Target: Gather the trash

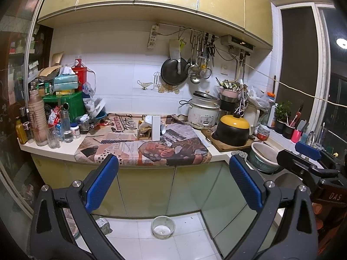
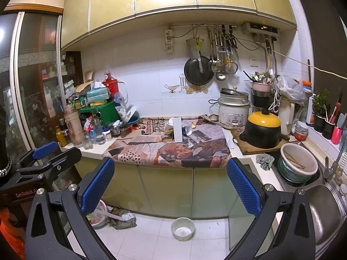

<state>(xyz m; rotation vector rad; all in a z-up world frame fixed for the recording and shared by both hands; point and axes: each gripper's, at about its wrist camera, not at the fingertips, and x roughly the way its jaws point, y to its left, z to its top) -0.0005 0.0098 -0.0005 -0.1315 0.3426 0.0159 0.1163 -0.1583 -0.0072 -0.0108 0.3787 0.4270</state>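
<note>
Newspaper [image 1: 151,149] covers the kitchen counter. Trash sits in its middle: an upright white carton [image 1: 156,127], crumpled wrappers [image 1: 144,127] on its left and a tipped can [image 1: 163,129] on its right. The right wrist view shows the same carton [image 2: 178,130], wrappers [image 2: 168,130] and can [image 2: 187,130]. My left gripper [image 1: 173,162] is open and empty, held in front of the cabinet doors below the counter edge. My right gripper [image 2: 170,162] is open and empty too, at about the same height, well short of the trash.
Bottles and jars [image 1: 38,119] crowd the counter's left end. To the right are a rice cooker [image 1: 203,112] and a yellow-lidded black pot [image 1: 233,130]. A basin [image 2: 298,162] sits beside the sink [image 2: 325,212]. On the floor lie a bowl [image 1: 163,226] and rags [image 2: 123,217].
</note>
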